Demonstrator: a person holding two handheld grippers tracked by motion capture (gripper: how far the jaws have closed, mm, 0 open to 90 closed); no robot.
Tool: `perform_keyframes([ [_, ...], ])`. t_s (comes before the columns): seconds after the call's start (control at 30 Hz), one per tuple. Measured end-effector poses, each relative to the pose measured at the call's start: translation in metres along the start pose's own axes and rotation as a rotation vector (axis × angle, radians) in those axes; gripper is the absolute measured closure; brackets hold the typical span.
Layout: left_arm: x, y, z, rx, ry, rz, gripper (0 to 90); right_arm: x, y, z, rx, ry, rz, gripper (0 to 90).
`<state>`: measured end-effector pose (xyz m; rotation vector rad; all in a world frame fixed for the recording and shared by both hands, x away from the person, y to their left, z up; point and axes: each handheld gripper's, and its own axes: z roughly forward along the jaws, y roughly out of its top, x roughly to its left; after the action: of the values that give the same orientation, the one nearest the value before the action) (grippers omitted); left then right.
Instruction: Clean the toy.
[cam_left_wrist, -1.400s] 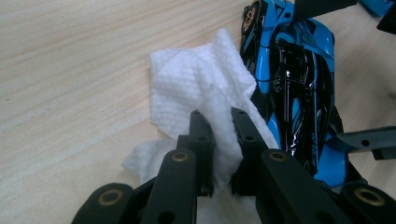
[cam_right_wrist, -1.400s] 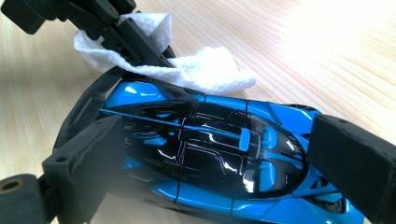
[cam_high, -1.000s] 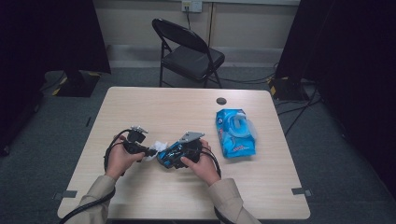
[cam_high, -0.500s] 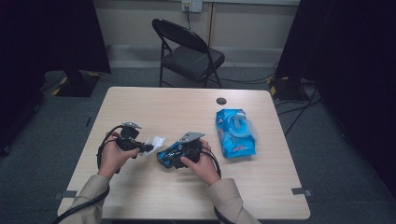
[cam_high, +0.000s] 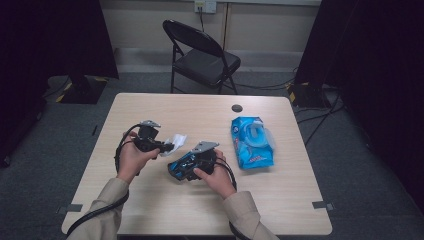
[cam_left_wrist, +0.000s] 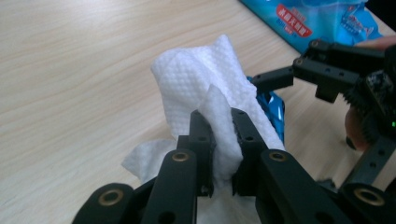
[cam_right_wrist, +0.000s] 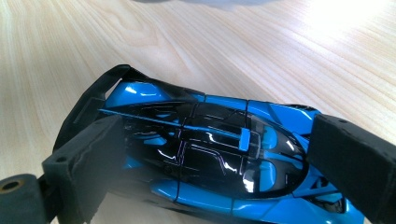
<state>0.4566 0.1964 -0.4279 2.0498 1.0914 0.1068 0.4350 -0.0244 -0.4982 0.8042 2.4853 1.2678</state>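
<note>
The left claw (cam_left_wrist: 219, 128) pinches a white wipe (cam_left_wrist: 205, 86) between its closed black jaws, the cloth standing up above the pale wooden bench (cam_left_wrist: 70, 70). Beyond it sit the right claw (cam_left_wrist: 322, 77), a glimpse of a blue toy car (cam_left_wrist: 270, 101), and a blue wipes pack (cam_left_wrist: 317, 21).

Staged recording room, black curtains (cam_high: 55, 40), lone folding chair (cam_high: 202, 55), bare wooden table (cam_high: 165, 107), grey carpet (cam_high: 350, 165), trailing cables (cam_high: 270, 86)

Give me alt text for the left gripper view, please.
The left gripper pinches a white textured wipe between its black jaws above a light wooden table. To the right, the right gripper holds a blue toy car, and a blue wipes pack lies at the top edge.
</note>
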Motion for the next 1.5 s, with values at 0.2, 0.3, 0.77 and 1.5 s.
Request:
perform_keyframes([
  [0.2,-0.003,0.007,0.018,-0.002,0.006,0.003,81.3,0.000,0.000,0.000,0.000,0.000,0.000,4.1],
  [0.3,-0.002,0.010,0.028,-0.004,0.011,-0.001,81.3,0.000,0.000,0.000,-0.003,0.000,0.000,4.1],
  [0.77,-0.005,0.017,0.068,0.024,0.029,0.003,81.2,0.000,-0.001,0.000,-0.009,0.002,0.001,4.1],
  [1.5,0.002,0.010,0.095,0.132,0.049,-0.014,81.4,0.000,-0.001,0.000,-0.010,0.000,0.002,4.1],
])
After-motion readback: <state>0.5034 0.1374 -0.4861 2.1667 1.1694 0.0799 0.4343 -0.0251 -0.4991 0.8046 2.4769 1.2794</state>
